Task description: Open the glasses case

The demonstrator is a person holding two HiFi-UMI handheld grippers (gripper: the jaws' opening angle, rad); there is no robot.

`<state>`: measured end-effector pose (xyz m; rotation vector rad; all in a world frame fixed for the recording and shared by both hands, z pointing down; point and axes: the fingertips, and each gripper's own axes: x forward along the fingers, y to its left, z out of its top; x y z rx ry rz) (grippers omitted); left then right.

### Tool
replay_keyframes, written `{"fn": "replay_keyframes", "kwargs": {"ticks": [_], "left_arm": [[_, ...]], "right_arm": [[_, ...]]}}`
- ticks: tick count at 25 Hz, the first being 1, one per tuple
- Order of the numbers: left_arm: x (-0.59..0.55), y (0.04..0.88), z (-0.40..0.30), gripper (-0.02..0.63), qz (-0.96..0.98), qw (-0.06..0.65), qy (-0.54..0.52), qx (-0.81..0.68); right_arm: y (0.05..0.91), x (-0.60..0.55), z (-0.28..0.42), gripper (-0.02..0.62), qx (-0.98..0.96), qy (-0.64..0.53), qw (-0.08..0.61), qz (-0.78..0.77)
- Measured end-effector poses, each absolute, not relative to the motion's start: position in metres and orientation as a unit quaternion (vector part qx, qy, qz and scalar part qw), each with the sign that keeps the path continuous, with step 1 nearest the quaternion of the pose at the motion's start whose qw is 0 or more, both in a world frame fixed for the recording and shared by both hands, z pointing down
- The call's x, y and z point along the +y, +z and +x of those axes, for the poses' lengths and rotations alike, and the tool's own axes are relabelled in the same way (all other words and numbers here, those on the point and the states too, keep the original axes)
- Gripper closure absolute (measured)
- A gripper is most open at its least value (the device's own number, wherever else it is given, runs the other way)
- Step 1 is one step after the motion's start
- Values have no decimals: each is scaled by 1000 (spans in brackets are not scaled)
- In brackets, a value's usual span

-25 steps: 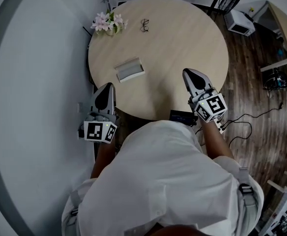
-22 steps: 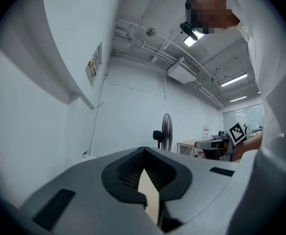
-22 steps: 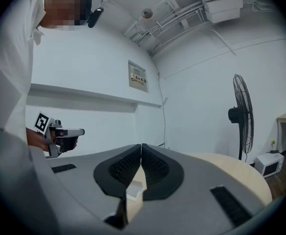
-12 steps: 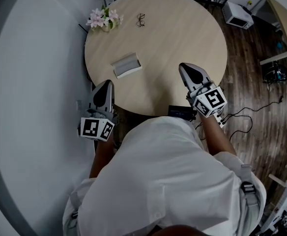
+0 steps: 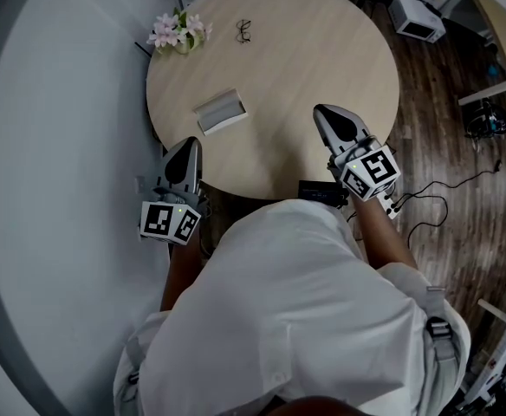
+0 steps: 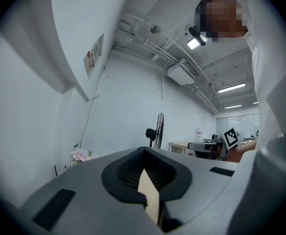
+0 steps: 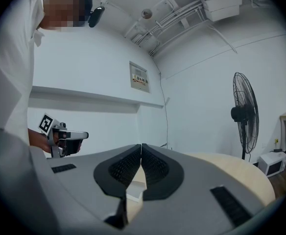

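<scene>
The grey glasses case (image 5: 219,111) lies shut on the round wooden table (image 5: 322,50), left of centre. My left gripper (image 5: 184,151) hovers at the table's near-left edge, a short way nearer than the case, its jaws pressed together on nothing. My right gripper (image 5: 328,113) is over the table's near-right part, well to the right of the case, also shut and empty. In the left gripper view the left gripper (image 6: 144,152) tilts upward toward the wall and ceiling. In the right gripper view the right gripper (image 7: 141,147) points across the tabletop, and a pale boxy shape shows through the slit below the jaws.
A pair of glasses (image 5: 243,30) and a small vase of pink flowers (image 5: 177,31) sit at the table's far left. A dark device (image 5: 321,189) lies at the near edge. A standing fan (image 7: 243,112) is beyond the table, and a white box (image 5: 418,17) and cables are on the floor.
The table and the things on it have drifted up and left in the head view. Both grippers stay shut, the right one a little farther over the table.
</scene>
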<state>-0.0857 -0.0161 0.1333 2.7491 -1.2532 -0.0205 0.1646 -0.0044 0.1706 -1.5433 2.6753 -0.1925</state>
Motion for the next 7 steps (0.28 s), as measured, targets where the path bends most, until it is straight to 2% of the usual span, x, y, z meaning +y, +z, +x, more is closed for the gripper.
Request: {"fn": "replay_keyframes", "kwargs": {"ticks": [7], "left_arm": [[-14, 137, -71, 594, 912, 65, -2, -406]], "right_arm": [[171, -3, 174, 571, 864, -64, 26, -498]]}}
